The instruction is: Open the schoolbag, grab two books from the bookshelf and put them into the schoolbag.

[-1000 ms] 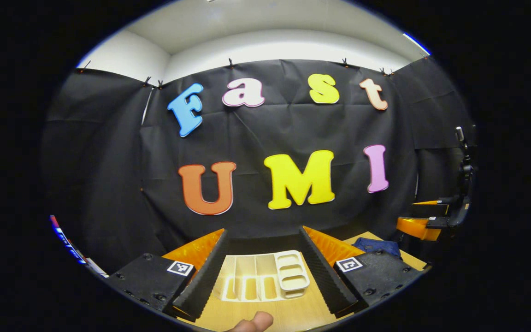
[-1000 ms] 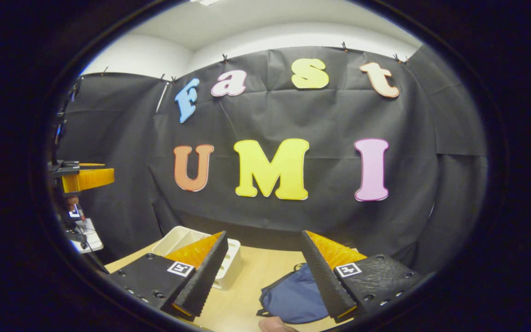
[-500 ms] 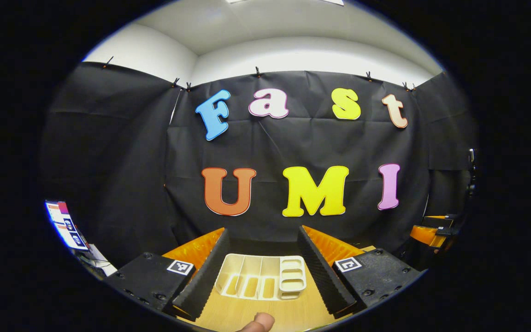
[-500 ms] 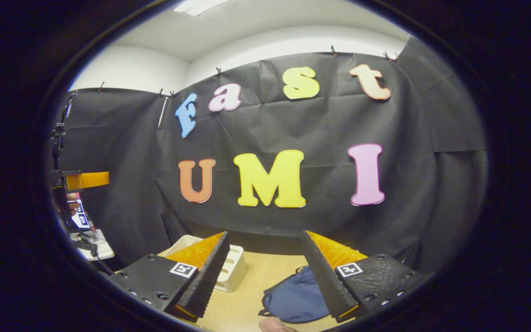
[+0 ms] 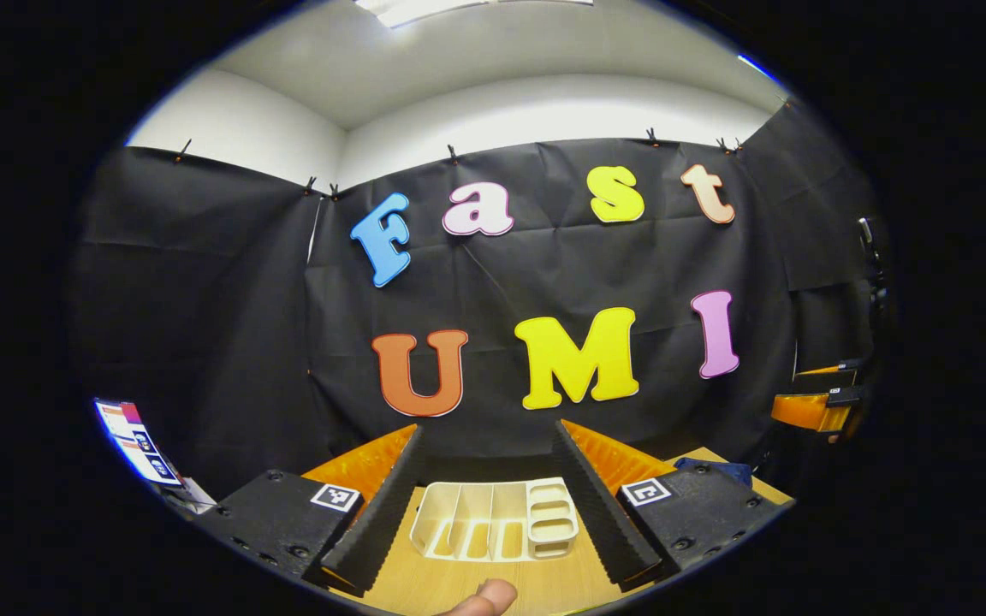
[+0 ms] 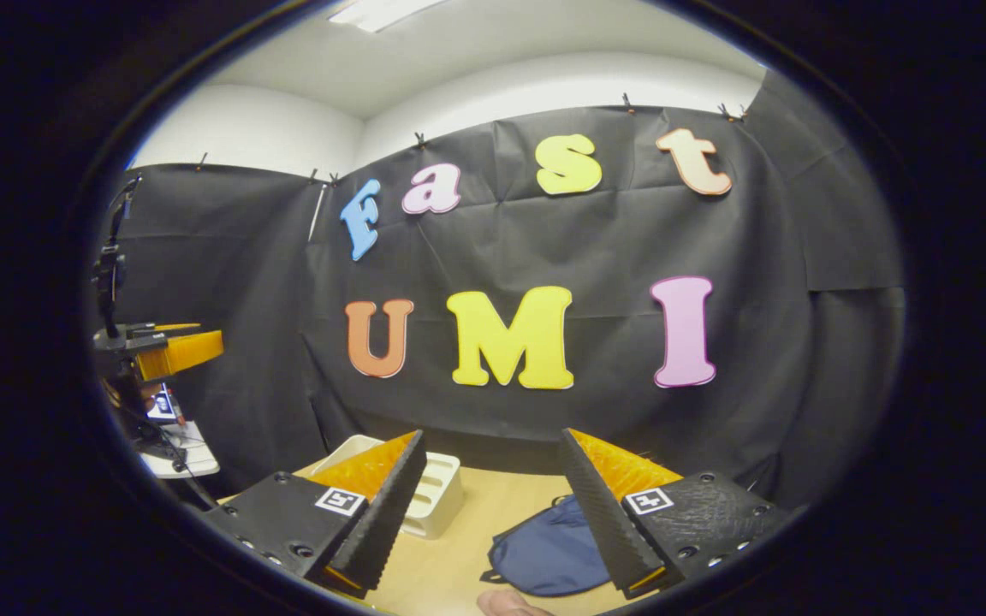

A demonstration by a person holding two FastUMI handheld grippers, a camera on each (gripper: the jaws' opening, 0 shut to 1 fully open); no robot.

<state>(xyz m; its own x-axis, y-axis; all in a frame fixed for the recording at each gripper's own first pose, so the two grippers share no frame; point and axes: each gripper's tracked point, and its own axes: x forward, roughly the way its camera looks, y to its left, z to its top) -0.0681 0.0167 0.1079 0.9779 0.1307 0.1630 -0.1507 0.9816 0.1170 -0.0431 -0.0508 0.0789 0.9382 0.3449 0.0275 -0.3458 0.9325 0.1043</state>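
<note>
Gaping wide, both grippers' jaws empty.

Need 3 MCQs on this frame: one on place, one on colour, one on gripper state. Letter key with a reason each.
1. In the right gripper view, where does the schoolbag lie relative to the white rack?
A. To its right on the table
B. On top of it
C. Inside it

2. What colour is the schoolbag?
A. Red
B. Dark blue
C. Green

3. How does the left gripper stand?
A. Shut on a book
B. Shut on the rack
C. Open, holding nothing

Key:
1 A: the bag lies on the wooden table, right of the rack and apart from it.
2 B: its fabric is dark blue.
3 C: in the left gripper view the fingers are spread wide, with the rack seen farther off between them.
</note>
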